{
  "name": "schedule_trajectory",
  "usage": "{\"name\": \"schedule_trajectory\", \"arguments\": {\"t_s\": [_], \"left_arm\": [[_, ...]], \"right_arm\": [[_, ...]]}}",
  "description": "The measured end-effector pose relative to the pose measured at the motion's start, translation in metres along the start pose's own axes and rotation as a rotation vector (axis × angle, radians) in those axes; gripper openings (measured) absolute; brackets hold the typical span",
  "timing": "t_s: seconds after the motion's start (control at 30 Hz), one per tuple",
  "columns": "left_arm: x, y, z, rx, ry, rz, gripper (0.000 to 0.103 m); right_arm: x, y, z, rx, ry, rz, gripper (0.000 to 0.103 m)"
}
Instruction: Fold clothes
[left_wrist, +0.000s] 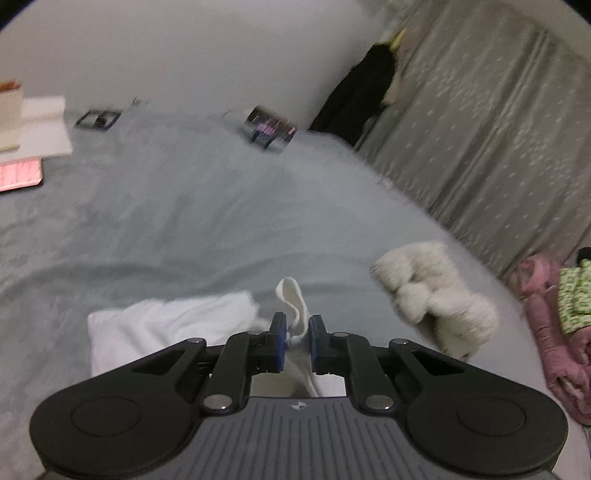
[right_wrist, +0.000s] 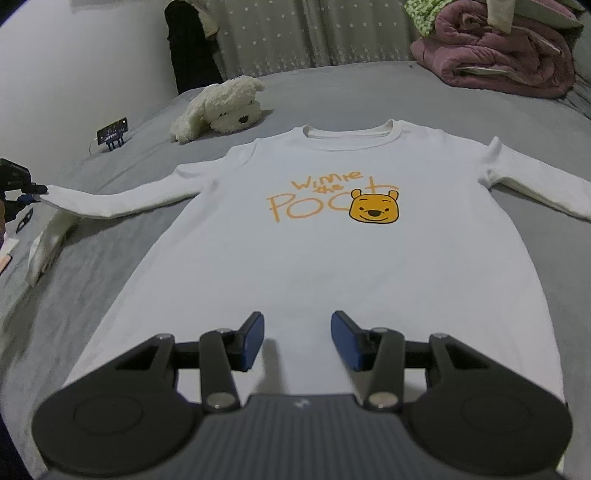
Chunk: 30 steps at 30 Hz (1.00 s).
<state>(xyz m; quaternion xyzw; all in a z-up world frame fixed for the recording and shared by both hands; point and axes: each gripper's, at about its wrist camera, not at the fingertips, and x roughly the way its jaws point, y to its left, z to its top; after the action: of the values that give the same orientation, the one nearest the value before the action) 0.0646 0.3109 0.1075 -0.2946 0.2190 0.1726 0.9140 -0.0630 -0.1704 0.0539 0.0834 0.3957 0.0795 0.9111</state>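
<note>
While left gripper (left_wrist: 297, 338) fingers pinch 1 sleeve (left_wrist: 295, 299), right gripper (right_wrist: 297, 341) fingers gape empty over 1 shirt (right_wrist: 314, 258).

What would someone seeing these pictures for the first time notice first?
Most striking is the white long-sleeved shirt spread flat on the grey bed, its orange bear print on the chest. The left gripper pinches one sleeve near its end, off the bed, while the right gripper hangs open over the hem. A fluffy white plush dog lies beyond the shirt's shoulder.
</note>
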Motion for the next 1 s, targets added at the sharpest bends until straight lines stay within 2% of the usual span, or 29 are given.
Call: {"name": "schedule_trajectory", "arguments": {"t_s": [0.23,0.33,0.5,0.57,0.7,0.8,0.83,0.93,1.0], "left_arm": [[-0.018,-0.026,-0.011,0.005,-0.065,-0.135,0.011],[-0.022,-0.048,-0.022,0.037,-0.047,-0.188,0.011],[-0.035,-0.093,-0.058,0.103,0.008,-0.327,0.011],[-0.042,-0.117,-0.08,0.153,0.05,-0.391,0.011],[-0.046,-0.157,-0.129,0.273,0.19,-0.495,0.012],[-0.043,-0.17,-0.152,0.314,0.354,-0.579,0.03],[-0.045,-0.172,-0.155,0.328,0.367,-0.586,0.031],[-0.055,-0.17,-0.151,0.357,0.332,-0.573,0.037],[-0.053,-0.163,-0.144,0.322,0.334,-0.552,0.038]], "right_arm": [[-0.008,-0.009,0.004,0.04,-0.009,-0.005,0.042],[-0.007,-0.016,0.004,0.09,0.01,0.009,0.042],[-0.005,-0.021,0.004,0.129,0.024,0.009,0.042],[-0.003,-0.024,0.003,0.152,0.031,0.014,0.042],[0.001,-0.029,0.001,0.199,0.036,0.025,0.042],[0.002,-0.034,0.001,0.221,0.027,0.031,0.042],[0.002,-0.035,0.001,0.226,0.024,0.032,0.042],[0.003,-0.039,0.002,0.238,0.017,0.04,0.042],[0.004,-0.04,0.003,0.245,0.015,0.05,0.042]]}}
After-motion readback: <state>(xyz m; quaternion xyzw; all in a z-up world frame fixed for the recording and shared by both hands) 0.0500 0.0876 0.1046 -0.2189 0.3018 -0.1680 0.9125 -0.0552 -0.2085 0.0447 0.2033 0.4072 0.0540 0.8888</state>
